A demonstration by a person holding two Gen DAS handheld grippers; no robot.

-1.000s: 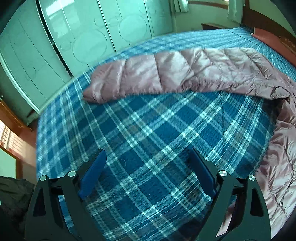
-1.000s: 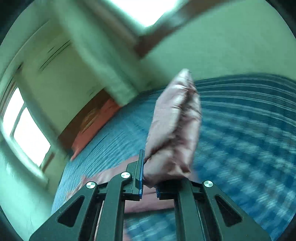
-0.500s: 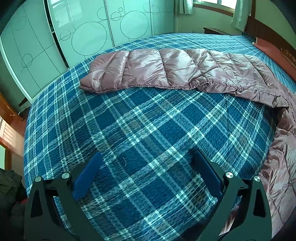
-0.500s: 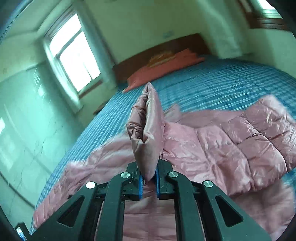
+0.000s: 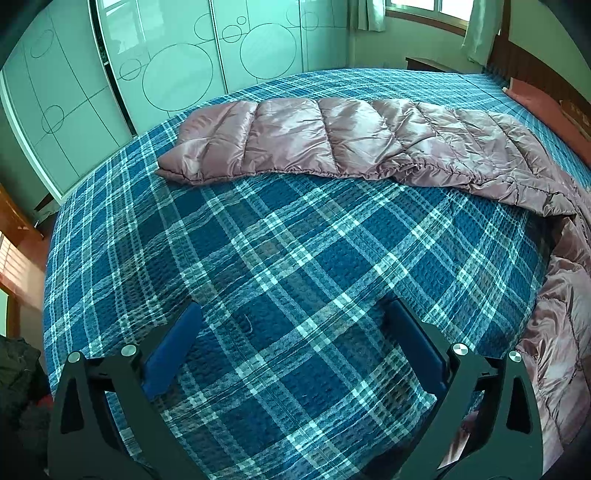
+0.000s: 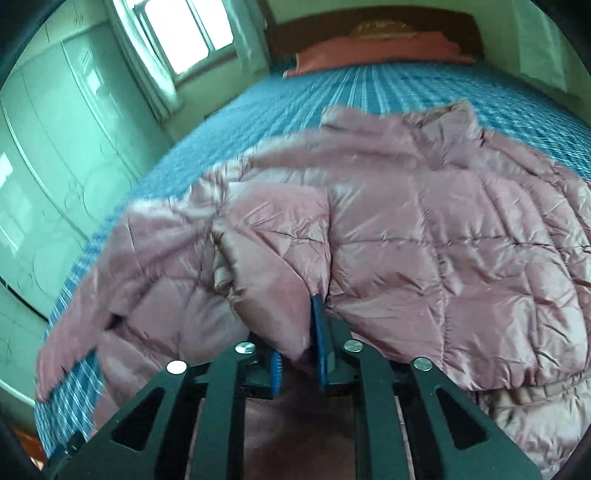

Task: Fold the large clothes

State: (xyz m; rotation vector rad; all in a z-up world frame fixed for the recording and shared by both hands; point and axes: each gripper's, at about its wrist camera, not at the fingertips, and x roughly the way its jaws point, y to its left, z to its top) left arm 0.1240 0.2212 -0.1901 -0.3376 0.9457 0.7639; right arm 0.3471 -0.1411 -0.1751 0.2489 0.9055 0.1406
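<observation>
**Pink down jacket spread on the plaid bed, one sleeve folded in**

The pink quilted jacket point(image 6: 424, 236) lies flat on the bed straight ahead of the right gripper point(image 6: 298, 332), its body filling the middle of that view and its collar at the far end, toward the headboard. One sleeve point(image 6: 273, 251) is folded across the body and its cuff end sits between the right gripper's blue pads point(image 6: 320, 343). The jaws have just been opening: a narrow gap shows between the pads, and the fabric lies in it loosely, pressed by neither pad as far as the view shows. To the gripper's left, the other part of the jacket trails toward the bed's edge.

From the left gripper point(image 5: 295, 332), the other sleeve point(image 5: 332, 144) stretches flat across the bedspread well ahead of the fingertips, its cuff pointing to the left, and the jacket's body point(image 5: 557, 332) runs down the right edge of the view. The left gripper's jaws have just been opening too and stand wide apart, with only the blue plaid bedspread point(image 5: 280, 258) between them.

Beyond the bed stand pale green wardrobe doors point(image 5: 177, 66) with circle patterns. A red pillow point(image 6: 376, 51) lies against the dark wooden headboard point(image 6: 369, 29) at the far end.
</observation>
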